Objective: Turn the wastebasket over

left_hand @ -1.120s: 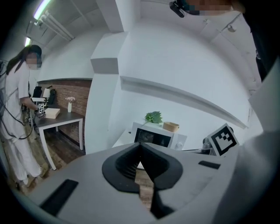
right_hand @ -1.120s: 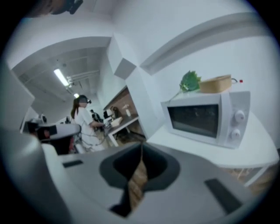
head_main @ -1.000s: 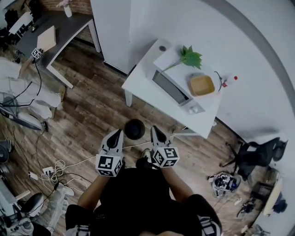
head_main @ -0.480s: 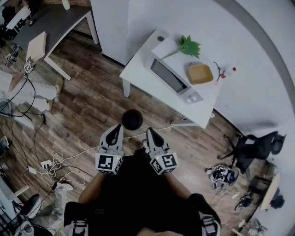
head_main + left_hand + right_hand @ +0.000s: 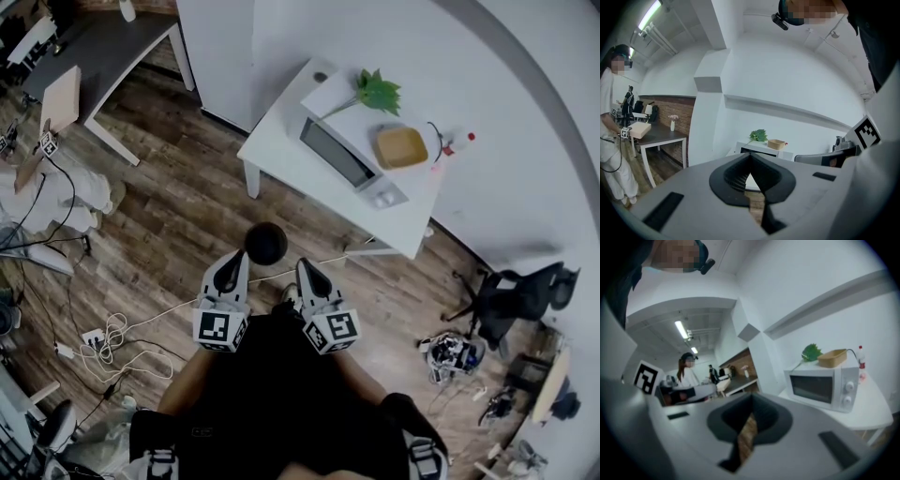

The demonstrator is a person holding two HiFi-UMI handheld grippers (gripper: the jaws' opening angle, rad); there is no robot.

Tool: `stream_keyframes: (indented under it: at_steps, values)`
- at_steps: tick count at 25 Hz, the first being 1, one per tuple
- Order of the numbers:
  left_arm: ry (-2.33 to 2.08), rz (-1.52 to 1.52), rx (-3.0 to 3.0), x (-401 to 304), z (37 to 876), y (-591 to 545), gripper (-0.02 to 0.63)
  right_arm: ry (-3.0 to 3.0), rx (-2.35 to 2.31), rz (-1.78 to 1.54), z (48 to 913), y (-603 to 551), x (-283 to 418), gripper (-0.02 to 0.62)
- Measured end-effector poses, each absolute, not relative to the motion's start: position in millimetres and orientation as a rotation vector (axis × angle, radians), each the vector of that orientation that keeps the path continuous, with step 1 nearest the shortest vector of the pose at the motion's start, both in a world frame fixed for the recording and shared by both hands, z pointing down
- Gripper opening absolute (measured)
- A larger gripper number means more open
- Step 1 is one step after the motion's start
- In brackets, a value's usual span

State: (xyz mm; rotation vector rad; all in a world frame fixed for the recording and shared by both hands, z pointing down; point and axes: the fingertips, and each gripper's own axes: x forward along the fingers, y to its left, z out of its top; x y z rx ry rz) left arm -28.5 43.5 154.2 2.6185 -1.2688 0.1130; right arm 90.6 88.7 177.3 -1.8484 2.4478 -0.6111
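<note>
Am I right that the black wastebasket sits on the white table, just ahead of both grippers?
Not quite: the head view shows the black wastebasket on the wooden floor, not the white table, though just ahead of the left gripper and right gripper.

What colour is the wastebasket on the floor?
Black. The wastebasket shows best in the head view.

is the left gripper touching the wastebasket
Apart. The left gripper view shows the left gripper shut on nothing, aimed at the microwave, no wastebasket at its tips; it sits on the floor.
</note>
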Motion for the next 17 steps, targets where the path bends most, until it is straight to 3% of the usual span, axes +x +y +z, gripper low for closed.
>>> stream_keyframes:
  at_steps: [17]
  values:
    - [-1.271,0.114,2.604,-27.9,158.3,42.9,0.035,2.482,-1.864,-0.609,181.4,88.8,89.0,0.032]
